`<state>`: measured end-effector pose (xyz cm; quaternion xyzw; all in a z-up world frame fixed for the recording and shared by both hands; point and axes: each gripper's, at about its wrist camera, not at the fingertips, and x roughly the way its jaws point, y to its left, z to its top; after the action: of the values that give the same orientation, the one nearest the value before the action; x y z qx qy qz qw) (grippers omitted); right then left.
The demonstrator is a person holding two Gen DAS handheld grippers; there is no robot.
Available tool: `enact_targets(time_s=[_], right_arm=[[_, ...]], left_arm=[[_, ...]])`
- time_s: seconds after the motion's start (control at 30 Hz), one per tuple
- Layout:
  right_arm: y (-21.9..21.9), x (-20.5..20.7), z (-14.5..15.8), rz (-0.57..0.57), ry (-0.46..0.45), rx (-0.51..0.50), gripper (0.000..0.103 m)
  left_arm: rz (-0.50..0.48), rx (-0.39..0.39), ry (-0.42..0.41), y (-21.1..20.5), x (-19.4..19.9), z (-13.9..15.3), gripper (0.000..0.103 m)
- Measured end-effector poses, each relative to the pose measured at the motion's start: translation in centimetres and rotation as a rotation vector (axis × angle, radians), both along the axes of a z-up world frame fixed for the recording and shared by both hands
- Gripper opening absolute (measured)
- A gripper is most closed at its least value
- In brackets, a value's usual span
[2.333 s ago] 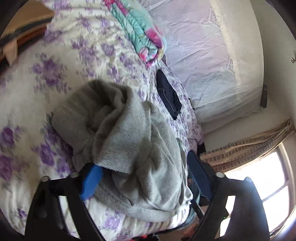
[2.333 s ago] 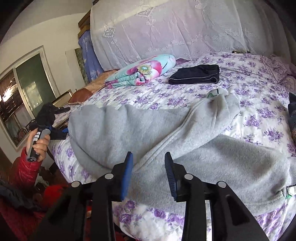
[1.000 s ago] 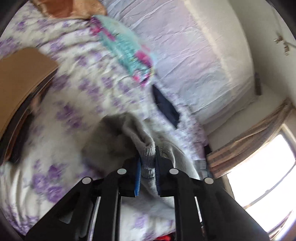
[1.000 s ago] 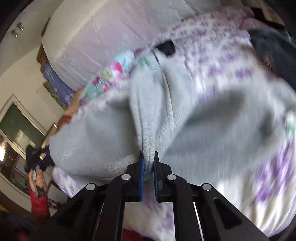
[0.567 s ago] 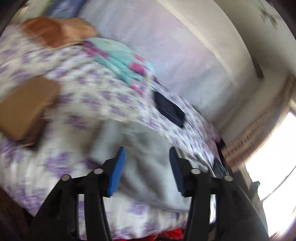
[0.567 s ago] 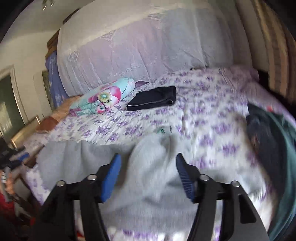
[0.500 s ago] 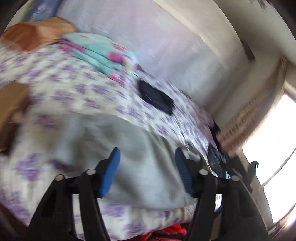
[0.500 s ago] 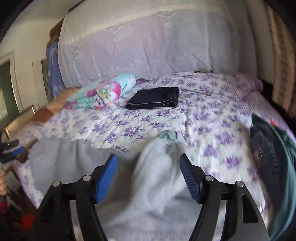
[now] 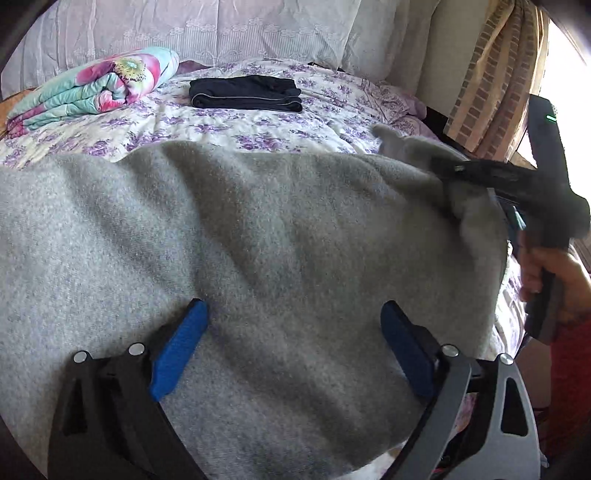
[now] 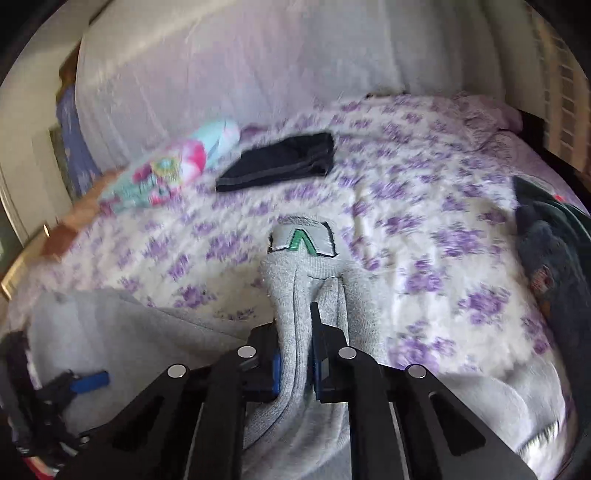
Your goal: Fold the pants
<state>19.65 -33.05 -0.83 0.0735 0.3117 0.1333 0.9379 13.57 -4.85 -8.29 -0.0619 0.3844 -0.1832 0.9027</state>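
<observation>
— Pants (image 9: 258, 229), grey fleece ones, lie spread across the near part of the bed (image 9: 258, 122), over the purple-flowered cover. Where do the tools stand?

— The left gripper (image 9: 291, 350) has its blue pads (image 9: 177, 350) wide apart, hovering over the flat grey cloth with nothing between them. From its camera I cannot tell whether the pads touch the fabric.

— And the other one?

— The right gripper (image 10: 294, 350) is clamped on a bunched ridge of the pants (image 10: 306, 295). The fold runs up between its two fingers, and a sewn label (image 10: 303, 240) with a green mark lies just beyond the tips, on the same piece of cloth.

— Can you see that grip from the left camera too?

— Yes. At the right edge, the black tool (image 9: 491, 177) pinches the far corner of the pants, and a hand (image 9: 550, 273) in a red sleeve holds its handle.

— What else is on the bed?

— A folded dark garment (image 9: 245, 93) lies near the headboard end, well apart from the grey pants. Beside it, to the left, is a rolled flowery blanket (image 9: 92, 88) in teal and pink. A dark heap of clothes (image 10: 554, 240) sits at the right edge of the bed in the right camera, blurred. A white lace cloth (image 9: 207, 29) covers the wall side behind the bed, and a striped curtain (image 9: 491, 74) hangs on the right.
</observation>
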Motion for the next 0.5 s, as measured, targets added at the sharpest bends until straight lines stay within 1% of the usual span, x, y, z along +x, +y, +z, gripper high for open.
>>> enact_targets(time_s=[0.03,0.1,0.17,0.2,0.23,0.27,0.3,0.33,0.37,0.4,0.43,0.5], right_arm=[[-1.4,-1.4,0.6,-0.009,-0.026,0.067,0.009],[-5.4,-5.5,1.1,-0.050,-0.076,0.228,0.009],[-9.5,-8.6,0.0,-0.108,-0.072,0.342,0.009],[-11.1,-9.4,-1.0,-0.146,-0.046,0.370,0.012],[-12.9,-9.9,-2.8,-0.204,0.017,0.380,0.026],[-14.3,-10.3,-4.4,-0.268,0.080,0.380,0.035],[-15.6,-10.9,-5.6,-0.330,0.110,0.398,0.040],[-16.5,-11.6,-6.1,-0.341,0.100,0.435,0.040],[-17.2,-12.3,-6.0,-0.335,0.069,0.478,0.040],[-17.5,-12.7,-5.6,-0.340,0.044,0.492,0.040],[-17.5,-12.9,-4.8,-0.340,0.009,0.484,0.043],[-16.6,-12.8,-3.1,-0.314,-0.042,0.415,0.048]], left_arm=[[0.003,-0.009,0.006,0.2,0.0,0.0,0.092],[0.011,-0.040,0.020,0.5,0.4,0.3,0.092],[0.013,-0.091,0.034,1.1,0.3,0.6,0.092],[0.013,-0.100,0.040,1.2,0.5,0.6,0.093],[0.012,-0.106,0.046,1.3,0.4,0.6,0.093],[0.013,-0.104,0.047,1.3,0.3,0.6,0.093],[0.015,-0.098,0.048,1.2,0.2,0.5,0.093],[0.018,-0.094,0.049,1.1,0.1,0.6,0.093],[0.023,-0.091,0.053,1.0,0.0,0.6,0.093],[0.028,-0.096,0.059,1.1,-0.2,0.7,0.093],[0.033,-0.107,0.067,1.2,-0.3,0.8,0.093],[0.045,-0.136,0.083,1.5,-0.2,0.9,0.094]])
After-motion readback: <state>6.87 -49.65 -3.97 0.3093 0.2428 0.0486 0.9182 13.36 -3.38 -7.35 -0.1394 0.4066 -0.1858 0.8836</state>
